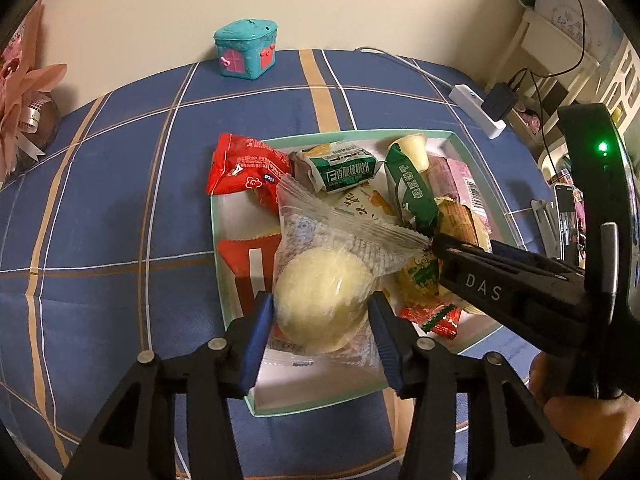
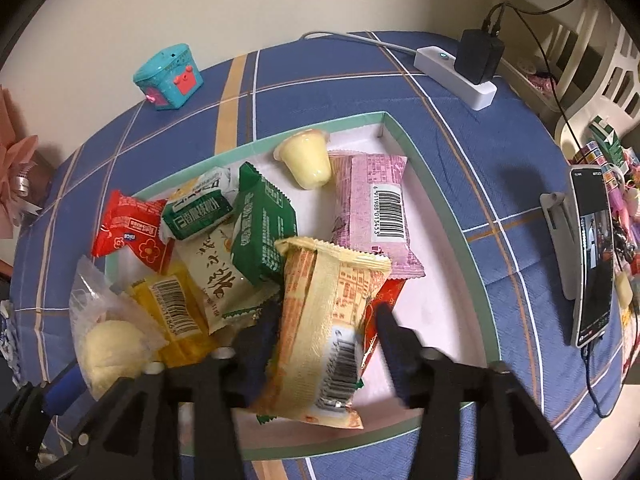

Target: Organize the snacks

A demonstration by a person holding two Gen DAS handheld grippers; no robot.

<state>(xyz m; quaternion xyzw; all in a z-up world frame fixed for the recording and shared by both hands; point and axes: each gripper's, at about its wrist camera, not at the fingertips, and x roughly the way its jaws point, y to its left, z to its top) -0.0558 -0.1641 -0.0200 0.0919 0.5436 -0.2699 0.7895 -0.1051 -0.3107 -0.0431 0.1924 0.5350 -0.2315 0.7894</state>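
Observation:
A white tray with a mint-green rim [image 1: 217, 240] [image 2: 456, 220] on the blue plaid cloth holds several wrapped snacks. My left gripper [image 1: 322, 312] straddles a round pale cake in a clear wrapper [image 1: 320, 296] at the tray's near left. Its blue pads stand just off the cake's sides, open. My right gripper [image 2: 324, 320] is open around a cream-and-orange packet [image 2: 320, 320], and a gap shows beside its right finger. A red packet [image 1: 244, 164], green packets [image 2: 260, 224], a pink packet [image 2: 376, 204] and a jelly cup [image 2: 306, 158] lie further back.
A teal toy box [image 1: 246, 50] stands at the cloth's far edge by the wall. A white power strip with a black charger [image 2: 456, 68] lies far right. A phone on a stand [image 2: 592, 252] is right of the tray. Pink paper flowers [image 1: 20, 92] sit at the far left.

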